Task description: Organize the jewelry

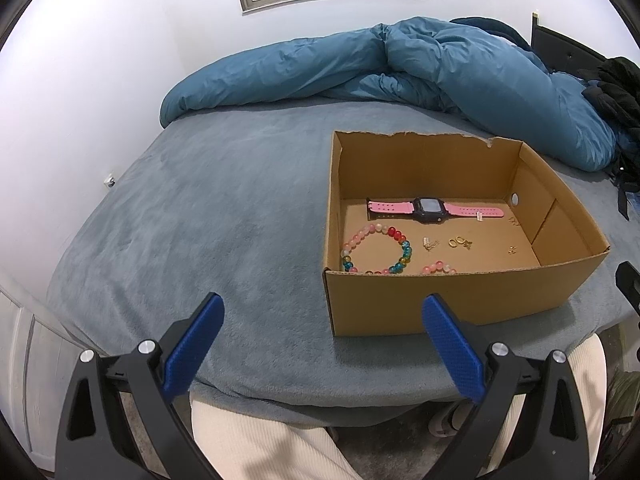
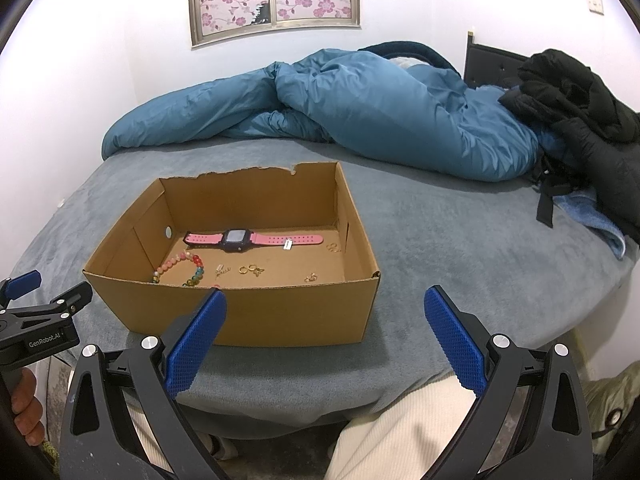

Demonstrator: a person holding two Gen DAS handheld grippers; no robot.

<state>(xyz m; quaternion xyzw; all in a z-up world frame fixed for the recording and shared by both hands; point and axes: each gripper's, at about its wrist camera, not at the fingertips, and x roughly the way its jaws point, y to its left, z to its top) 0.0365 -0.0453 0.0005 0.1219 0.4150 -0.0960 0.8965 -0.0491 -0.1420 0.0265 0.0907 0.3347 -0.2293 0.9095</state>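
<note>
An open cardboard box (image 1: pixel 440 304) (image 2: pixel 280 312) sits on the grey bed. Inside lie a pink-strapped watch (image 1: pixel 434 209) (image 2: pixel 240 239), a multicoloured bead bracelet (image 1: pixel 376 250) (image 2: pixel 180 268), a pink bead bracelet (image 1: pixel 439 267) partly hidden by the front wall, gold rings (image 1: pixel 458 242) (image 2: pixel 250 269) and small gold earrings (image 1: pixel 512 249) (image 2: pixel 311 278). My left gripper (image 1: pixel 322 316) is open and empty, held before the box's near left corner. My right gripper (image 2: pixel 325 312) is open and empty, in front of the box's near right corner. The left gripper also shows in the right wrist view (image 2: pixel 44 300).
A rumpled blue duvet (image 1: pixel 400 68) (image 2: pixel 340 112) lies along the back of the bed. A black jacket (image 2: pixel 580 112) lies at the right. The grey blanket (image 1: pixel 200 220) (image 2: pixel 460 240) spreads around the box. My cream-trousered legs (image 2: pixel 400 432) are below the bed edge.
</note>
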